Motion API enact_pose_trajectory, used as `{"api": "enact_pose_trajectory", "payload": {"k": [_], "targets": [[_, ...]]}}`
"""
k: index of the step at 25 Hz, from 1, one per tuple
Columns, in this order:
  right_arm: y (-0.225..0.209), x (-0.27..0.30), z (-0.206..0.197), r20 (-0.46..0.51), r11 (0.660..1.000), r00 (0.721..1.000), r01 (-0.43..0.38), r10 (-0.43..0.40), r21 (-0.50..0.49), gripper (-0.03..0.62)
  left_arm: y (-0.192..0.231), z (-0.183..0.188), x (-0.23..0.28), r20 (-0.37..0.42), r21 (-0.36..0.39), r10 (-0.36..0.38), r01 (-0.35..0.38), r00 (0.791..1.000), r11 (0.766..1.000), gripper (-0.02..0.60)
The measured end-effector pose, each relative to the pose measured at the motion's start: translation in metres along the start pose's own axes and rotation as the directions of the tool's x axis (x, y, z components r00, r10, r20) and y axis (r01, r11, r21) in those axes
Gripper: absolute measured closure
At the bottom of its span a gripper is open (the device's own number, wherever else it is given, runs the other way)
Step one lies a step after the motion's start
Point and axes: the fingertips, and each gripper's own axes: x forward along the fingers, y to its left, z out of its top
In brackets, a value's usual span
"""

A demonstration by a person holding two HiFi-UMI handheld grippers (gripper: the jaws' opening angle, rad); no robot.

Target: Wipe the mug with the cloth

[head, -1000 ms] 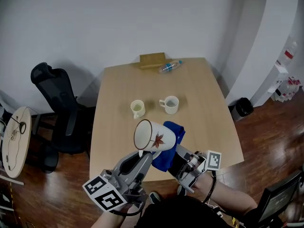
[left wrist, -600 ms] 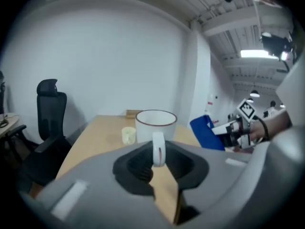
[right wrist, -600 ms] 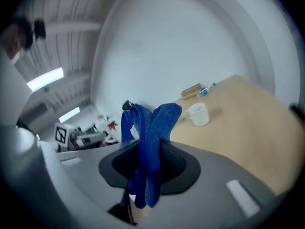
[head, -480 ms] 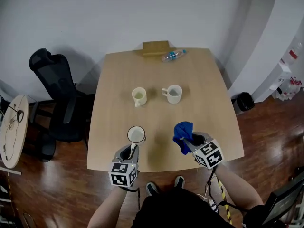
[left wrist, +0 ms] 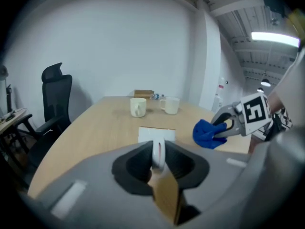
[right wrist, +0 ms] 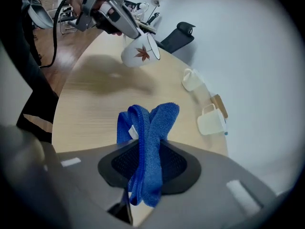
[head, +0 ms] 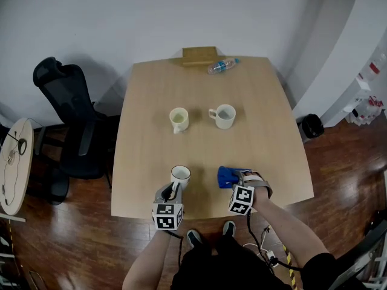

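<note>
A white mug (head: pixel 180 174) with a red leaf print (right wrist: pixel 138 53) stands upright on the wooden table (head: pixel 151 101) near its front edge. My left gripper (head: pixel 175 187) is behind it, jaws closed on the mug's handle (left wrist: pixel 158 152). Those jaws have just been opening a little, and the handle still sits between the pads. The blue cloth (head: pixel 227 175) hangs bunched from my right gripper (head: pixel 233 179), which is shut on it just right of the mug. The cloth (right wrist: pixel 152 128) reaches down to the tabletop and stays apart from the mug.
Two more pale mugs (head: pixel 179 119) (head: pixel 224 116) stand mid-table. A wooden box (head: pixel 199 55) and a plastic bottle (head: pixel 222 66) lie at the far edge. A black office chair (head: pixel 66 119) and a round side table (head: pixel 15 165) stand to the left.
Both grippers came down from close to the head to the table's front edge. The mug went from tilted against the cloth to upright on the table, with the cloth now apart at its right.
</note>
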Motion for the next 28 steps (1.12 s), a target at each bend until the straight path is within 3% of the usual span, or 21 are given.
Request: {"api": "enact_pose_trajectory", "payload": {"k": [8, 15, 18, 21, 24, 28], "targets": [[0.007, 0.006, -0.005, -0.014, 0.995, 1.000, -0.025, 0.027, 0.093, 0.480, -0.001, -0.008, -0.006, -0.004, 0.048, -0.020, 0.020, 1.000, 0.999, 0.514], [0.010, 0.006, -0.005, -0.021, 0.996, 1.000, -0.019, 0.021, 0.088, 0.473, 0.014, -0.037, -0.016, -0.040, 0.069, 0.052, -0.049, 0.998, 0.996, 0.511], [0.006, 0.004, -0.005, -0.011, 0.987, 0.999, -0.032, 0.034, 0.157, 0.455, 0.011, -0.045, -0.016, -0.075, 0.050, 0.043, -0.039, 0.996, 0.998, 0.501], [0.007, 0.000, -0.010, 0.007, 0.955, 0.999, -0.051, 0.051, 0.291, 0.427, 0.013, -0.053, -0.018, -0.097, 0.024, 0.039, -0.037, 0.995, 0.999, 0.453], [0.003, -0.013, -0.015, 0.021, 0.912, 1.000, -0.021, 0.013, 0.410, 0.424, 0.013, -0.051, -0.021, -0.079, 0.016, 0.020, -0.019, 0.997, 1.000, 0.432], [-0.002, -0.050, -0.019, 0.059, 0.821, 0.995, 0.035, -0.084, 0.569, 0.430, 0.015, -0.045, -0.034, -0.047, 0.000, 0.007, -0.007, 0.999, 1.000, 0.413]]}}
